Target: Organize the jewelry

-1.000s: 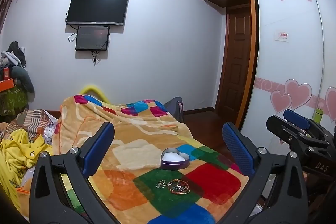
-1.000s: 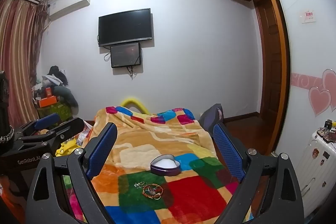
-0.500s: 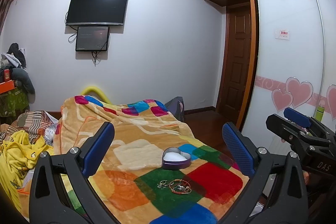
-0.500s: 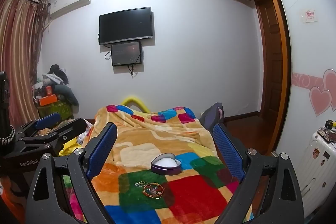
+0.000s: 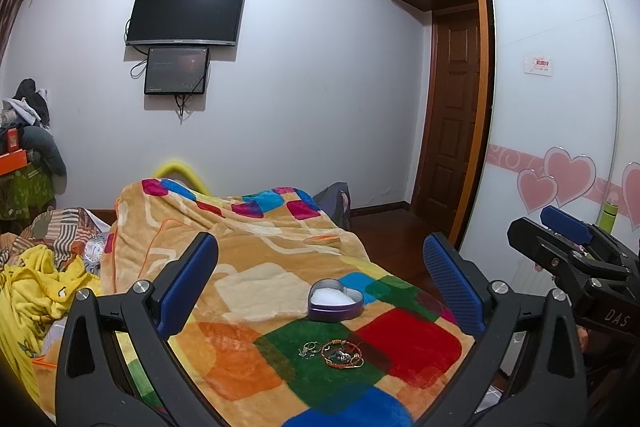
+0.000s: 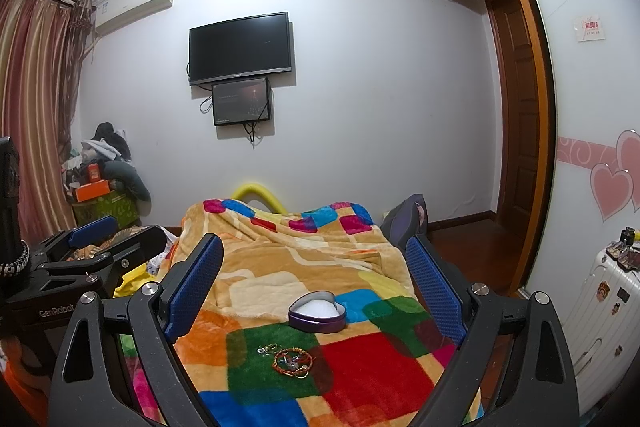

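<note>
Both claws hang spread wide and empty above the near end of the blanket (image 5: 256, 259): left gripper (image 5: 320, 283), right gripper (image 6: 314, 277). Between their fingers, near the blanket's near edge, a beaded bracelet (image 5: 341, 353) lies on a green patch, small rings (image 5: 309, 348) just beside it. Beyond sits an open heart-shaped box (image 5: 335, 301).
</note>
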A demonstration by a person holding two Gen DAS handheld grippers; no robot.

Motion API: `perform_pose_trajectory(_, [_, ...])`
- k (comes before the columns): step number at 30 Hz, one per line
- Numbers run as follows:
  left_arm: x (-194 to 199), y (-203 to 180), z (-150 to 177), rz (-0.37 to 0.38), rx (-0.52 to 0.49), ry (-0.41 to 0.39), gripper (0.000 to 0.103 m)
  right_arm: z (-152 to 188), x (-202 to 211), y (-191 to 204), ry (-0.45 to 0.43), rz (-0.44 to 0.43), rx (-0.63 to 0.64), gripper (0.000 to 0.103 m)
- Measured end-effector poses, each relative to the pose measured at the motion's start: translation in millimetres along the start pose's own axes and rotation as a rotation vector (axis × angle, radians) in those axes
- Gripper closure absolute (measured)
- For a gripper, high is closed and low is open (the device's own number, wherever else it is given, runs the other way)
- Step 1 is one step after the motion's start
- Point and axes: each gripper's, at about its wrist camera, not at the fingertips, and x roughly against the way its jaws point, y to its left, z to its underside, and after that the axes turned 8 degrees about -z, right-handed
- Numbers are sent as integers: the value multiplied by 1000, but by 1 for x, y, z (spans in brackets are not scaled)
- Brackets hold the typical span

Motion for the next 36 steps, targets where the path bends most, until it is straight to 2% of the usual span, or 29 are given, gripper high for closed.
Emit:
perform_pose_trajectory(25, [1,1,-3,5,8,2,0,-1,-3,2,2,-1,-2,12])
perform_pose_trajectory(36, [-2,2,-4,7,11,8,0,9,0,12,9,-1,-3,12])
